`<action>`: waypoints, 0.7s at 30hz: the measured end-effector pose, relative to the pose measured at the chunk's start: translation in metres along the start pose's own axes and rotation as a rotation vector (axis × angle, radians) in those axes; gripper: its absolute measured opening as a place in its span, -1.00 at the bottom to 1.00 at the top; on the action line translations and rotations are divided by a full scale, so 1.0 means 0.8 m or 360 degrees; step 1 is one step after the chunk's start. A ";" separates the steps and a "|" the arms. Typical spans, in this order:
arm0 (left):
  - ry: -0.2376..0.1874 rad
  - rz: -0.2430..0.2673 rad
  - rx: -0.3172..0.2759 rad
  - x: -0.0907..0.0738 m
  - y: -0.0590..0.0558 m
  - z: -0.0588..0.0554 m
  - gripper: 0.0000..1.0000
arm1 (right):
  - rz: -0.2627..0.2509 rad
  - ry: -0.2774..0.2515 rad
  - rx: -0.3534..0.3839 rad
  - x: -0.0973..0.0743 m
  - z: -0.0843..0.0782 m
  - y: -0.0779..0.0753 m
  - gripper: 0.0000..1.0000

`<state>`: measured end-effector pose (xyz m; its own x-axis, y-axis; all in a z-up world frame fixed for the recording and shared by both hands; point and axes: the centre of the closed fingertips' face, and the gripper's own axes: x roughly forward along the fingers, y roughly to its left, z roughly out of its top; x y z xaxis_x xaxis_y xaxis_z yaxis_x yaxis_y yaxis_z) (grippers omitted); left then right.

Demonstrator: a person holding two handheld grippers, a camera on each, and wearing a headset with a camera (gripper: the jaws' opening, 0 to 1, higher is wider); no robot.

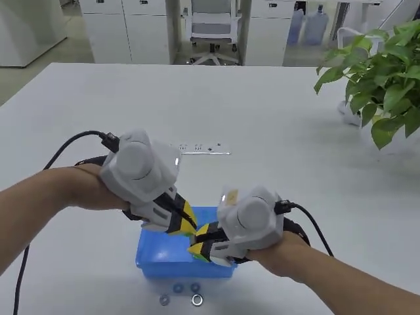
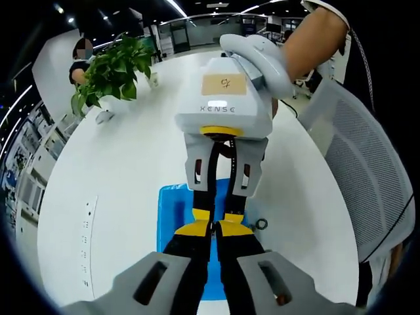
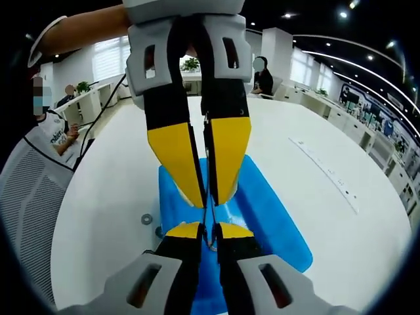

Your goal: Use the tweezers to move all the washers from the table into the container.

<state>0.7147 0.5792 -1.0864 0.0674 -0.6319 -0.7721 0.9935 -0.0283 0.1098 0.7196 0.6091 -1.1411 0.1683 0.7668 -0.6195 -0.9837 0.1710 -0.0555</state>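
Note:
Over the blue container (image 1: 155,253) my two grippers meet tip to tip. The left gripper (image 1: 186,220) comes in from the left and the right gripper (image 1: 201,247) from the right. Both sets of yellow-tipped jaws are pressed together on a thin metal strip, the tweezers (image 3: 209,226), which runs from one gripper (image 3: 205,197) into the other (image 3: 210,235). In the left gripper view the tweezers (image 2: 214,197) show as a dark line between my jaws (image 2: 214,228) and the right gripper's. Several washers (image 1: 195,300) lie on the table just in front of the container, one (image 2: 262,224) beside its edge.
A white perforated strip (image 1: 199,149) lies mid-table beyond the grippers. A potted plant (image 1: 384,72) stands at the right edge. A black cable (image 1: 64,152) trails from the left gripper. An office chair (image 1: 212,26) stands past the far edge. People sit at other desks.

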 end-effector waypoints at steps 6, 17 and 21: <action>-0.0007 0.0009 -0.0009 0.000 0.002 -0.001 -0.87 | 0.0002 -0.0001 0.0003 0.001 -0.001 -0.001 -0.80; -0.0010 0.0022 0.0001 -0.002 0.004 0.004 -0.86 | -0.0021 -0.0006 -0.0010 -0.005 0.002 -0.003 -0.78; -0.0011 0.0033 0.0008 -0.007 0.004 0.008 -0.86 | -0.0035 -0.0018 -0.0015 -0.009 0.006 -0.004 -0.78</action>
<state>0.7170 0.5779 -1.0774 0.0873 -0.6379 -0.7651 0.9914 -0.0192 0.1291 0.7222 0.6059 -1.1322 0.1903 0.7701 -0.6089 -0.9803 0.1820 -0.0762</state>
